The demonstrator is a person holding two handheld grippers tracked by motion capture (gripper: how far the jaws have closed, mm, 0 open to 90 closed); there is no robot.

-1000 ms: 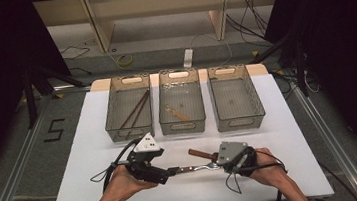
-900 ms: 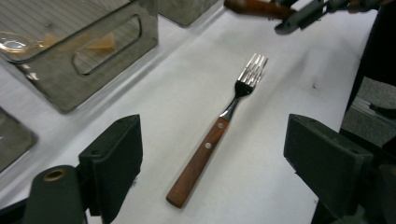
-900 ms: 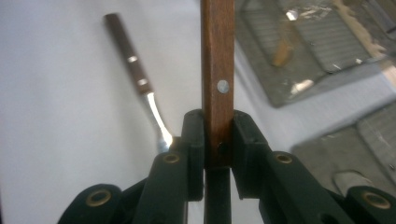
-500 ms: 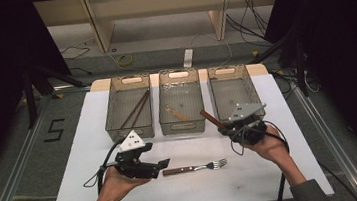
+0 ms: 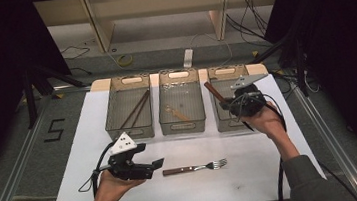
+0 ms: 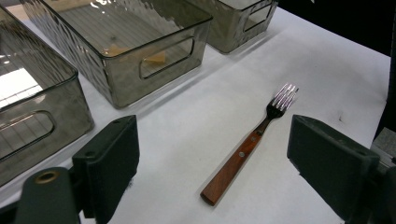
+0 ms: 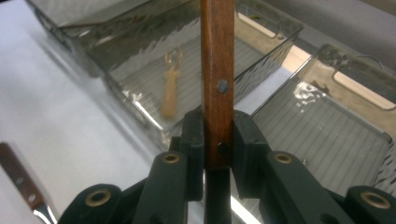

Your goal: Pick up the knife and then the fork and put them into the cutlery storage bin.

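Observation:
My right gripper [image 5: 228, 102] hangs over the right bin [image 5: 222, 121], shut on a wooden-handled utensil [image 5: 213, 90]. In the right gripper view both pads clamp the riveted handle [image 7: 217, 93], which points away from me; the utensil's head is hidden. A fork [image 5: 193, 168] with a wooden handle lies flat on the white table [image 5: 274, 171] near the front. My left gripper [image 5: 154, 167] rests low just left of the fork, open. In the left gripper view the fork [image 6: 247, 149] lies ahead of the wide-apart jaws, untouched by them.
Three clear bins stand in a row at the back. The left bin [image 5: 114, 130] holds dark sticks [image 5: 135, 110]. The middle bin [image 5: 169, 126] holds a pale wooden piece [image 5: 178, 113]. Cables trail from both grippers.
My right gripper has risen from the table front and travelled back and right over the right bin, carrying the utensil. The left gripper drew slightly left, away from the fork.

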